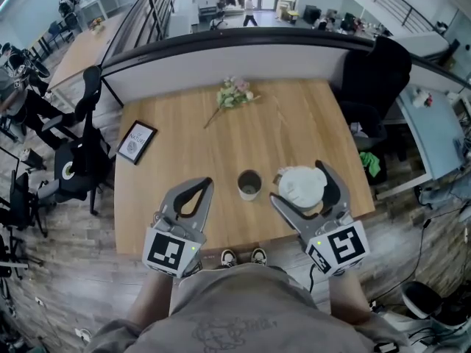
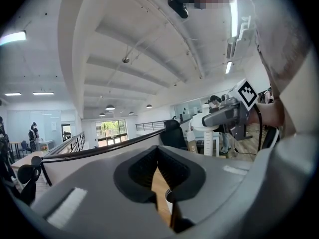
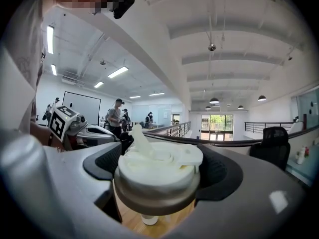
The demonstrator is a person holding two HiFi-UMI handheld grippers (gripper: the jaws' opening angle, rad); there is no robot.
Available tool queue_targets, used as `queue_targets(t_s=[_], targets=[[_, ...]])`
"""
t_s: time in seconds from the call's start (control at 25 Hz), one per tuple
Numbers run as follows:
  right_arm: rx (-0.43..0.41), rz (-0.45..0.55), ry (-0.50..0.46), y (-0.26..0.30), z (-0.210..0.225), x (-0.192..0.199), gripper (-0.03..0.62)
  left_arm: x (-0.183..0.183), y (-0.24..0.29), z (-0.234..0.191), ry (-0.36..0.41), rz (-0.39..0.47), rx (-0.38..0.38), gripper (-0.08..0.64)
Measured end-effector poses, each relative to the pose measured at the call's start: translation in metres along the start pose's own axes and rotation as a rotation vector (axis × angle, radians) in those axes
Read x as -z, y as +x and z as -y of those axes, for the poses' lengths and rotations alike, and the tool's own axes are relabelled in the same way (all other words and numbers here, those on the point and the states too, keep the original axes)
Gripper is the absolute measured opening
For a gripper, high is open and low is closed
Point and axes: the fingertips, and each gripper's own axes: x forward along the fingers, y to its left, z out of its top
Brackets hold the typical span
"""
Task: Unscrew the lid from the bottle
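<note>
Right claw (image 1: pixel 297 179) clamps the white lid (image 1: pixel 303 190) just right of the open bottle (image 1: pixel 249 184) mid-tabletop (image 1: pixel 184 131), left claw (image 1: pixel 206 182) closed on nothing: best lower it level, clear of that rim, before releasing.

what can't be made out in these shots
- Inside of the bottle: head view, only a dark mouth shows.
- Underside of the lid: right gripper view, the lid's own top and the right gripper clamped on it hide it.
- Print on the framed card: head view, too small.
- Bottle body: left gripper view, the shut left gripper leaves a sliver.
</note>
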Motion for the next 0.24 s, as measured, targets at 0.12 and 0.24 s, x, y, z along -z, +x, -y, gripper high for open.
queue_targets(t_s=[0.12,0.24], targets=[[-0.001,-0.001,0.005,-0.0013,0.0013,-0.0012,0.482,0.0000,-0.0018,-0.0001,-0.008,-0.003,-0.004,0.002],[-0.002,-0.001,0.011,-0.0014,0.0020,-0.0025,0.482,-0.0003,-0.0029,-0.0013,-0.009,-0.004,-0.004,0.002]])
